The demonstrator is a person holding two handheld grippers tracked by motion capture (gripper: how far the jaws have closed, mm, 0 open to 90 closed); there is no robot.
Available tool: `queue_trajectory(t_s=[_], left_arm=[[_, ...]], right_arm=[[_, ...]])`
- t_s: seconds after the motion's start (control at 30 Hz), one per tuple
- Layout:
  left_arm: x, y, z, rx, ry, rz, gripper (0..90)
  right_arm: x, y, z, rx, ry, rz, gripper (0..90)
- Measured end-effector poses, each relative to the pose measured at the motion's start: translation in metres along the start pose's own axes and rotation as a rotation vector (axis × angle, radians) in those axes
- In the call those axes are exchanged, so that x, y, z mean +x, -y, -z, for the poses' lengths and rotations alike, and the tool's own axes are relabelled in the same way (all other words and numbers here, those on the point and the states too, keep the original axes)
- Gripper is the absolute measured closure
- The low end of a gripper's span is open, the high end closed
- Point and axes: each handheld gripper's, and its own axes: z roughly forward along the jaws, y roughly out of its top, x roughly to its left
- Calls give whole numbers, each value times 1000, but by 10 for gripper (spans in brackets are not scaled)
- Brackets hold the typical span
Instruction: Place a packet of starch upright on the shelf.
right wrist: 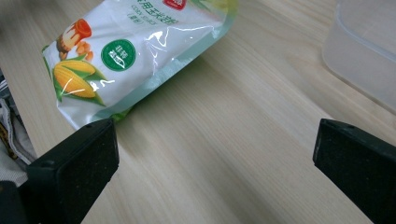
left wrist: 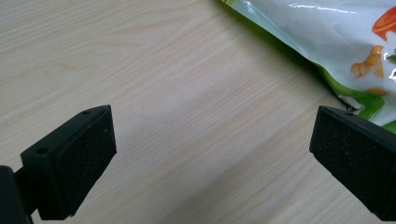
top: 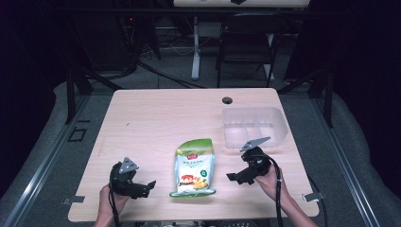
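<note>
Pale desk (top: 156, 113) holds a pouch (top: 194, 167) between gaping left tongs (top: 150, 185) and right tongs (top: 231, 177); high view adds a clear tub (top: 254, 126) near the right edge.

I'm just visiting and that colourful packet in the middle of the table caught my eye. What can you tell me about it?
The packet is a glossy plastic pouch, white with green edges, printed with corn cobs, a round green badge and a small red label. It looks sealed and lies flat, face up, on the wooden table, its bottom edge toward the person. It sits between the left hand-held gripper and the right hand-held gripper; both are open and neither touches it. A clear plastic container stands apart, beyond it to the right.
</note>
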Motion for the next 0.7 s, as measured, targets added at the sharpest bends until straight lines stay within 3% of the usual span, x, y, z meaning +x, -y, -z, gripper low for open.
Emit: queue_trajectory(t_s=[0.5, 0.7], left_arm=[[0, 0, 3, -19, 4, -12, 4], [0, 1, 3, -21, 6, -9, 5]], right_arm=[[1, -30, -28, -7, -42, 3, 11], [-4, -43, -47, 6, -53, -4, 26]])
